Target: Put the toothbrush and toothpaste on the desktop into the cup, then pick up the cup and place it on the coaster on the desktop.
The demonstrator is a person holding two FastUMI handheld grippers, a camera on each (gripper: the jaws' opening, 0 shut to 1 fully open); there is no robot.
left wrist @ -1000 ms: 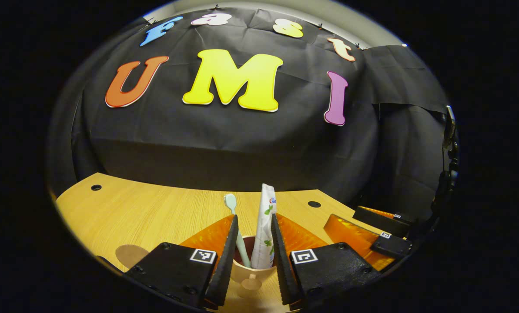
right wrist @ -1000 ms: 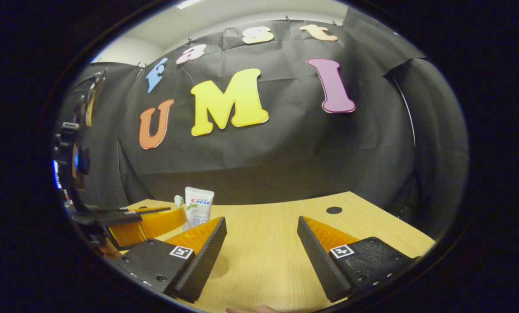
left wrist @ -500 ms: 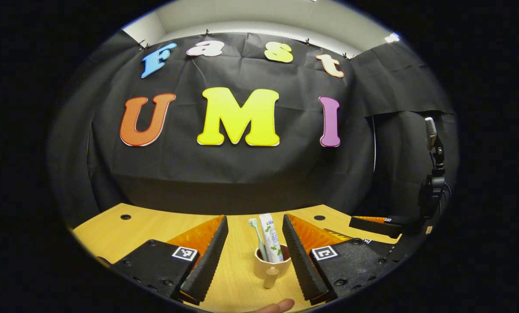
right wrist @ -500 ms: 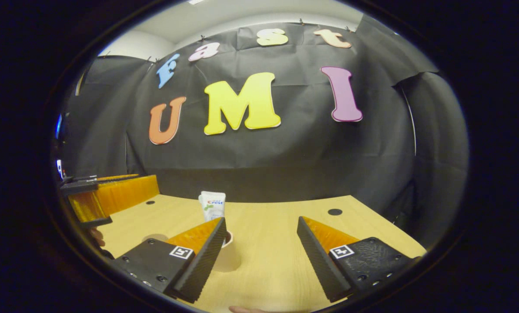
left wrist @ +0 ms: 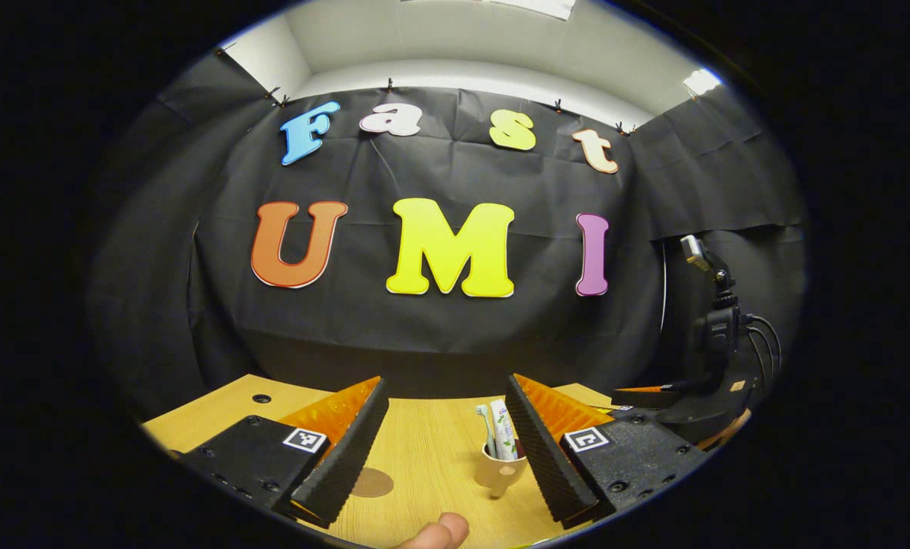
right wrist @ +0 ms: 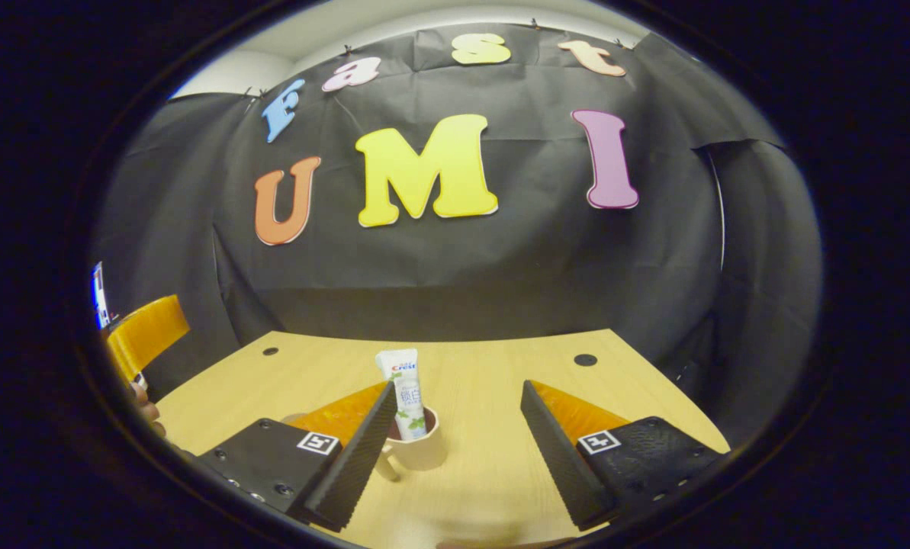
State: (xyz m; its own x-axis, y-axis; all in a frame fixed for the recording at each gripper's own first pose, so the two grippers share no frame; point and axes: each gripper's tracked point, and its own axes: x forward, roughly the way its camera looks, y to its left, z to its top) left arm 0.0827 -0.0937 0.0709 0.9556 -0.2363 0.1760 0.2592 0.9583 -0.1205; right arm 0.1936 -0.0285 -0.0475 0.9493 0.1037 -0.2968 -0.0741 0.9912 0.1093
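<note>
A beige cup [left wrist: 498, 474] stands upright on the wooden desktop [left wrist: 424, 450], with a pale green toothbrush [left wrist: 483, 424] and a white toothpaste tube [left wrist: 503, 436] standing in it. The round brown coaster [left wrist: 371, 482] lies bare to the cup's left, apart from it. My left gripper [left wrist: 445, 389] is open, held back from the cup and above it. In the right gripper view the cup [right wrist: 422, 451] with the toothpaste tube [right wrist: 405, 390] sits just beside the left finger of my open right gripper [right wrist: 458, 390]. A sliver of the coaster [right wrist: 294, 418] peeks out behind that finger.
The right gripper [left wrist: 657, 396] and its rig stand at the desk's right side in the left gripper view. A thumb [left wrist: 439, 530] shows at the bottom. The left gripper [right wrist: 146, 332] and a hand [right wrist: 146, 408] sit at the far left. Small holes [right wrist: 585, 359] mark the desktop's back.
My left gripper has opened, let go of the cup, then drawn back and up. The cup stays beside the coaster. The right gripper's view has swung toward the cup.
</note>
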